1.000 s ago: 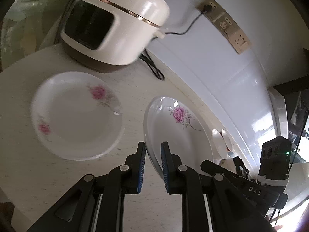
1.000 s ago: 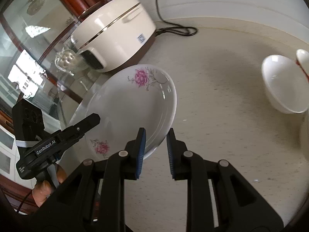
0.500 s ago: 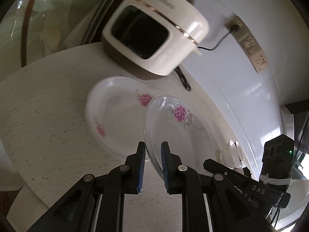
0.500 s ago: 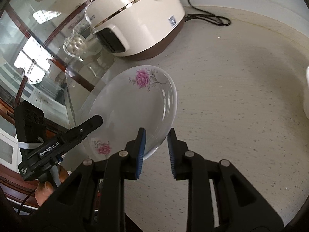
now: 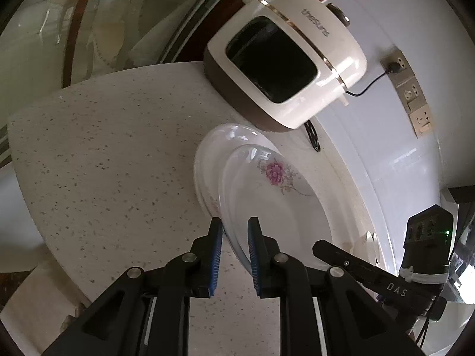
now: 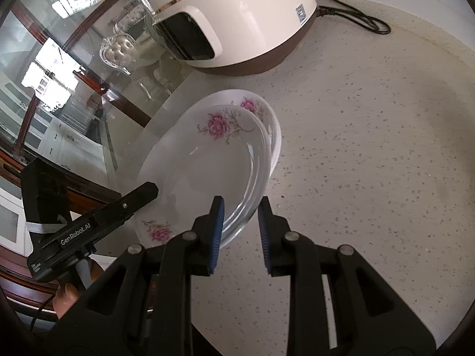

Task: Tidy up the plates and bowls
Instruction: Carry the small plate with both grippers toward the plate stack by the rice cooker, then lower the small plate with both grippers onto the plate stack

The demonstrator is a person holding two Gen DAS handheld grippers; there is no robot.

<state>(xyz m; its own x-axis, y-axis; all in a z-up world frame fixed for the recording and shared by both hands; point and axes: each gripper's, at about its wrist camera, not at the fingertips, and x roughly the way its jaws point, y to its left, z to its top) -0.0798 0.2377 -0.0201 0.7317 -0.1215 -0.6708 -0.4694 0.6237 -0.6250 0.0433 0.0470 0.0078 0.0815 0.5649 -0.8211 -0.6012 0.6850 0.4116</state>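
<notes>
A flowered plate is pinched at its rim by the left gripper and straddled by the spread right gripper (whether its pads touch cannot be told). It is held tilted over a second flowered plate on the speckled countertop, near the rice cooker.

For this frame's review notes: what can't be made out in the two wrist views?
- Lower white floral plate: in both views mostly covered by the held white floral plate, so contact or a gap between them is unclear.
- Left gripper and right gripper: each straddles the held plate's rim; pad contact is unclear.
- White rice cooker: top cut off in the right wrist view.
- Cabinet contents: blurred by glass reflections.
</notes>
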